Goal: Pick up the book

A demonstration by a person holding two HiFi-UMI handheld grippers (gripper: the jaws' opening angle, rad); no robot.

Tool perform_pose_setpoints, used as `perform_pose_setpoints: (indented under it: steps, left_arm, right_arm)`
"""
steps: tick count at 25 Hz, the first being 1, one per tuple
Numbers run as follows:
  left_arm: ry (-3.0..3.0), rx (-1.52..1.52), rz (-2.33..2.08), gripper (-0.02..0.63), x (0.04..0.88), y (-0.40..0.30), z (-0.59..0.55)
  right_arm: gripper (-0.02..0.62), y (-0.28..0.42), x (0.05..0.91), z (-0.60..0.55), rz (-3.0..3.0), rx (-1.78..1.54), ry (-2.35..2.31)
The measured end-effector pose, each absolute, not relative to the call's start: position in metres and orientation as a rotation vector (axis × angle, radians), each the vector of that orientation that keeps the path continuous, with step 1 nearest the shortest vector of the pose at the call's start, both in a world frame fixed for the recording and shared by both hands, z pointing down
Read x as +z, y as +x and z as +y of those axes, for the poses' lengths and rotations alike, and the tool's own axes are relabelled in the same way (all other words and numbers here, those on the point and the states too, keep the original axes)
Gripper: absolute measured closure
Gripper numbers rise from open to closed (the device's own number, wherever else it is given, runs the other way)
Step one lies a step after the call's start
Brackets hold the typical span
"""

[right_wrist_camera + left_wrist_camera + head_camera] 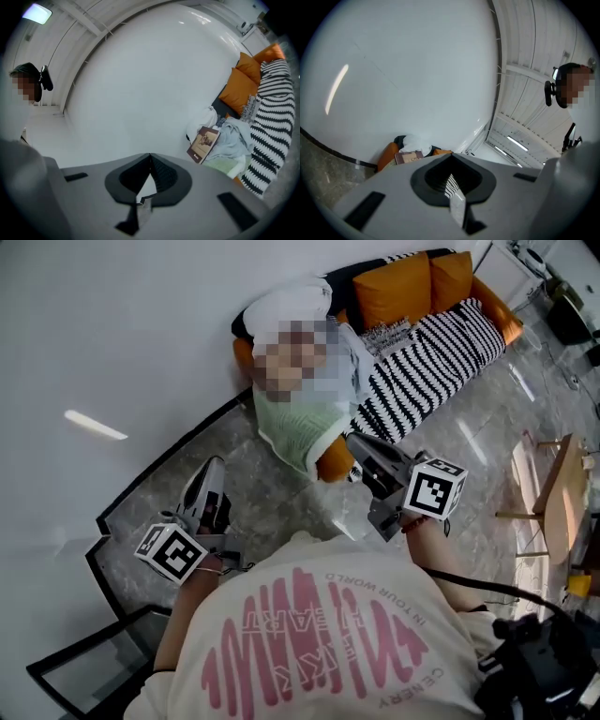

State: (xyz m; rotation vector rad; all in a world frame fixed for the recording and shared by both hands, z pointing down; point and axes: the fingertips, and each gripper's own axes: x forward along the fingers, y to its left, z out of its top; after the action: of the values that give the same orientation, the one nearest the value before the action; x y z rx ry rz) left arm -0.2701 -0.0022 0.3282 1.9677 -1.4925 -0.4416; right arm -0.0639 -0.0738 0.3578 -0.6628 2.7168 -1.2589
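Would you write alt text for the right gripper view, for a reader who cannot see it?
The right gripper, jaws shut and empty, faces a white wall; to its right a brown book leans on pale cloths on an orange-cushioned sofa with a striped throw.

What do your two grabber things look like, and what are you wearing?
The left gripper and the right gripper are grey, with long jaws lined with dark ribbed pads. Each carries a white cube printed with black square markers. A black cable trails from the right one. The person wears a cream T-shirt with pink lettering.
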Motion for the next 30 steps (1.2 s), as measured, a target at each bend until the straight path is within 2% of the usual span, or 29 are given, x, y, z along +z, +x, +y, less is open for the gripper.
perform_pose_setpoints:
  steps: [18,30]
  left_arm:
    - [2.024,-0.43,-1.363,0.598,0.333,-0.273,-0.035]
    - [1.972,-0.429,-1.423,0.598,0.346,-0.282,-0.018]
  right_arm:
    - [0.584,-0.052,0.359,-0.086,2.664,-1.262,-0.839]
    - [0.584,-0.071,0.359,-0.09,2.747,-1.25,-0.744]
